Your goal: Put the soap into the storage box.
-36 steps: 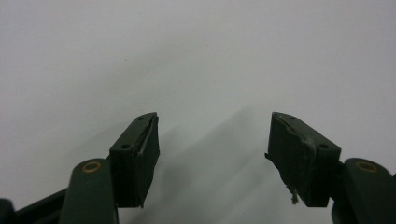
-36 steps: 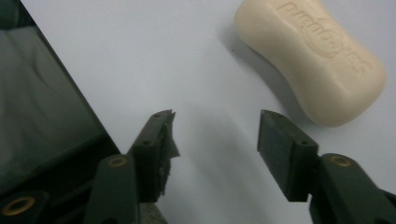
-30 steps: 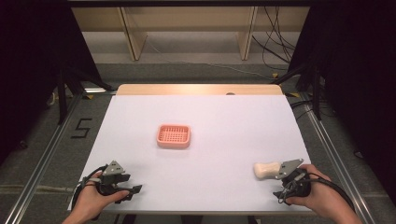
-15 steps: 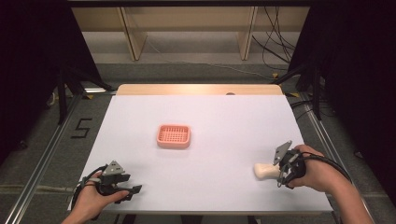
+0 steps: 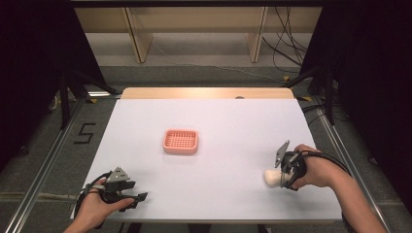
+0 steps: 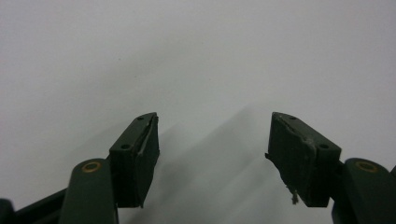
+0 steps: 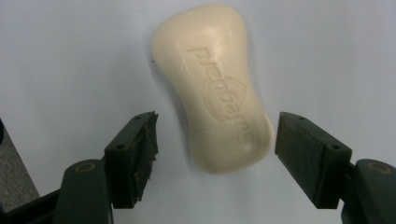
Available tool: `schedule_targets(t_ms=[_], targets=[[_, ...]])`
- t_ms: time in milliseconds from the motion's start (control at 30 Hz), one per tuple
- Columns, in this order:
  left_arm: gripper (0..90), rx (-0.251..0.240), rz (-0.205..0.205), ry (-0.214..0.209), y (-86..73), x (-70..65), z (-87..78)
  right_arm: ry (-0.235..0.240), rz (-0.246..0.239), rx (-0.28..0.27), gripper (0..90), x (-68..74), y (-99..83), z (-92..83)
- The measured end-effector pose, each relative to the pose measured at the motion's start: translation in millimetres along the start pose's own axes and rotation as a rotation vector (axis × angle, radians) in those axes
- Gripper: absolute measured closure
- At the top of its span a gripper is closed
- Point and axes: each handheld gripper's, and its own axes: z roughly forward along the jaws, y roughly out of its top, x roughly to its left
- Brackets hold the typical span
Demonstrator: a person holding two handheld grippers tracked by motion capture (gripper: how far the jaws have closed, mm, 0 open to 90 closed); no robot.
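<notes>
Left gripper (image 5: 127, 193) rests at the near left edge of the white table (image 5: 233, 126), jaws spread wide with only bare tabletop between them. Right gripper (image 7: 215, 154) sits at the near right, jaws apart and just opened further; the cream soap bar (image 7: 212, 88) lies flat on the table with its near end between the pads, neither pad pressing it. Farther off, mid-table, a pink slotted soap dish (image 5: 180, 141) stands well apart from both.

Bare table (image 5: 233, 126) between soap bar (image 5: 270, 177) and pink basket (image 5: 180, 141); path unobstructed
</notes>
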Motion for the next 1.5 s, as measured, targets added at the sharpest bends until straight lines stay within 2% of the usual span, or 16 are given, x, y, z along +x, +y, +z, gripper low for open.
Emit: schedule_targets(t_ms=[167, 267, 300, 333, 500, 600, 633, 667, 867, 967, 1200, 1333, 1367, 1500], targets=[[33.3, 0.004, 0.007, -0.001, 0.4, 0.0, 0.4, 0.009, -0.041, 0.003, 30.4, -4.1, 5.4, 3.3], [33.2, 0.014, 0.009, 0.01, 0.6, 0.1, 0.8, 0.021, -0.044, 0.021, 30.4, -4.1, 9.1, 5.0], [33.2, 0.013, 0.007, 0.01, 0.6, 0.0, 1.0, 0.025, -0.064, 0.02, 30.4, -5.1, 9.6, 6.2], [33.2, 0.013, 0.007, 0.01, 0.6, -0.1, 1.0, 0.017, -0.059, 0.024, 30.5, -4.3, 10.5, 6.4], [33.3, 0.006, 0.009, 0.008, 0.2, 0.1, 1.5, 0.041, -0.073, 0.05, 30.7, -5.8, 13.8, 12.6], [33.3, 0.014, 0.006, 0.005, 0.4, 0.1, 1.1, 0.037, -0.086, 0.045, 31.6, -6.8, 14.9, 13.7], [33.2, 0.012, 0.007, 0.007, 0.4, -0.1, 1.4, 0.036, -0.076, 0.057, 32.1, -6.0, 16.9, 13.8], [33.2, 0.014, 0.012, -0.004, 0.4, -0.2, 0.8, 0.036, -0.099, 0.048, 32.3, -7.7, 17.2, 14.8], [33.2, 0.011, 0.008, -0.003, 0.2, -0.4, 1.1, 0.044, -0.106, 0.062, 33.3, -9.0, 20.3, 17.4], [33.2, 0.01, 0.008, -0.003, 0.2, -0.4, 1.2, 0.047, -0.13, 0.069, 35.2, -10.3, 20.9, 20.4], [33.2, 0.012, 0.011, -0.004, 0.2, -0.3, 1.1, 0.051, -0.134, 0.079, 40.2, -9.0, 21.5, 23.6], [33.2, 0.012, 0.011, -0.003, 0.1, -0.4, 1.2, 0.058, -0.153, 0.074, 44.2, -10.2, 21.4, 24.9], [33.2, 0.013, 0.001, -0.009, 0.0, -0.7, 1.7, 0.066, -0.143, 0.077, 45.7, -10.0, 21.5, 25.2], [33.2, 0.011, 0.011, -0.004, 0.2, -0.4, 1.1, 0.077, -0.109, 0.067, 50.2, -9.1, 21.9, 25.6]])
